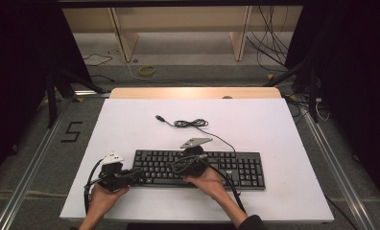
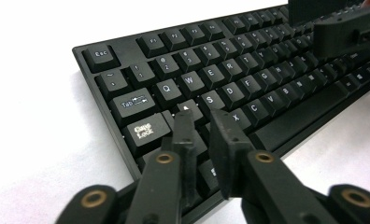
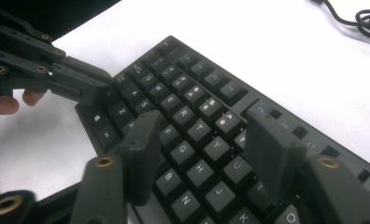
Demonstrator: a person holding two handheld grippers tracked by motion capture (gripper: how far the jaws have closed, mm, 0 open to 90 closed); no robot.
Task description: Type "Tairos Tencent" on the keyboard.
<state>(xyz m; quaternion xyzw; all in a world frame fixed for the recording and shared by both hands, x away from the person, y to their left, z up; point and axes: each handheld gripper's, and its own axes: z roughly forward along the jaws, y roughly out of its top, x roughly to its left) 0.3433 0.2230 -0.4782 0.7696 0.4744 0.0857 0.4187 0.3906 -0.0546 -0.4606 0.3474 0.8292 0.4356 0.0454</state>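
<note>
Typing step, I'd say: keyboard (image 1: 197, 167) lies lower centre on tabletop (image 1: 274, 124), left gripper (image 2: 204, 122) w/ jaws nearly together over A/Z keys, right gripper (image 3: 206, 135) w/ jaws apart above mid keys; next needs a precise downward press.

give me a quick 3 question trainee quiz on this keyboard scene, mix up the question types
1. True or false: the left claw has its tips over the left end of the keyboard, near Caps Lock.
2. Which claw has its jaws wider apart? A) left B) right
3. Fill in: the keyboard's cable lies coiled on the white table, ____ the keyboard as the high view shows it.

Key: 1 true. 2 B, the right claw's jaws stand well apart above the letter keys, while the left claw's are almost together. 3 beyond.
</note>
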